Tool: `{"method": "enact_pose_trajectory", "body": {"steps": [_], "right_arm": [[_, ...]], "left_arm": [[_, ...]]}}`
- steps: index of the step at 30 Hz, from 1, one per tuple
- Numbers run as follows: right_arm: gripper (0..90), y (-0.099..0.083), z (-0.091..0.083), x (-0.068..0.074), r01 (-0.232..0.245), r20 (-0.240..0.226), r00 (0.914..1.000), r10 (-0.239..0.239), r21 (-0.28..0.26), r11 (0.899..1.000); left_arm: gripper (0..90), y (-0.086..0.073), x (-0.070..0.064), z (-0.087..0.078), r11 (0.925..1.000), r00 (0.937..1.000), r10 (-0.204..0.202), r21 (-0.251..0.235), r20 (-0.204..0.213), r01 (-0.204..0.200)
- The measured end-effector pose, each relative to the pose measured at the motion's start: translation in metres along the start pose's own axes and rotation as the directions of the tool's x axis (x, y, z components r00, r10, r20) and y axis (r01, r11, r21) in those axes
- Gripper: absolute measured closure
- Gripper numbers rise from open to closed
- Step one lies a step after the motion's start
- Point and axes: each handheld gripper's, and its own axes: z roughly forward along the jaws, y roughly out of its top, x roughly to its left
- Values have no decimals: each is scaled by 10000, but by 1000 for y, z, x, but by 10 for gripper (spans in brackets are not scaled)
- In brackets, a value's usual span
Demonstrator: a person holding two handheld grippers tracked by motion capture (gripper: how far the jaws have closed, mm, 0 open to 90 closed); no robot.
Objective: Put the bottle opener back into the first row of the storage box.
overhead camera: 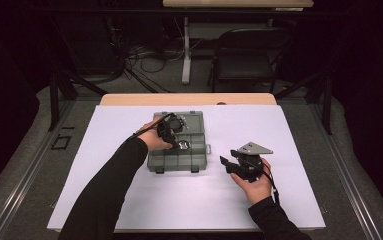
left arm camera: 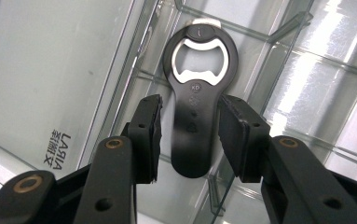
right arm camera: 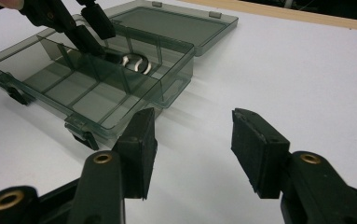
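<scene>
Bottle opener [left arm camera: 195, 105] in organizer box [right arm camera: 36, 70], handle between left gripper [left arm camera: 190, 130] jaws, apart; right gripper [right arm camera: 192, 149] jaws apart.

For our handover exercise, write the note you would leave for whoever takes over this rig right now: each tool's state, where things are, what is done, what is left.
Left tool: open, jaws either side of the bottle opener's handle, not yet closed on it.
Right tool: open, holding nothing, over the white table cover to the right of the box.
Bottle opener: lying in a compartment of the clear organiser box, whose lid is open.
Done: left tool lined up on the handle.
Left: probably close the jaws and lift the opener out; whether it is going in or out cannot be told.
</scene>
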Motion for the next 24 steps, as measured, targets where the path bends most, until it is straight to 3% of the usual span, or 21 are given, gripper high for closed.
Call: {"method": "enact_pose_trajectory", "body": {"steps": [11, 20, 24], "right_arm": [[493, -1, 1, 0, 13, -1, 10000, -13, 82, 10000], [486, -1, 2, 1, 36, 8, 10000, -36, 132, 9999], [484, -1, 2, 1, 103, 31, 9999, -103, 190, 9998]], "left_arm": [[517, -8, 1, -15, 9986, 9994, -296, -436, -173, 288], [475, -23, 10, -30, 9927, 9943, -1042, -627, -212, 1027], [461, -34, 16, -37, 9841, 9879, -1531, -950, -259, 1501]]}}
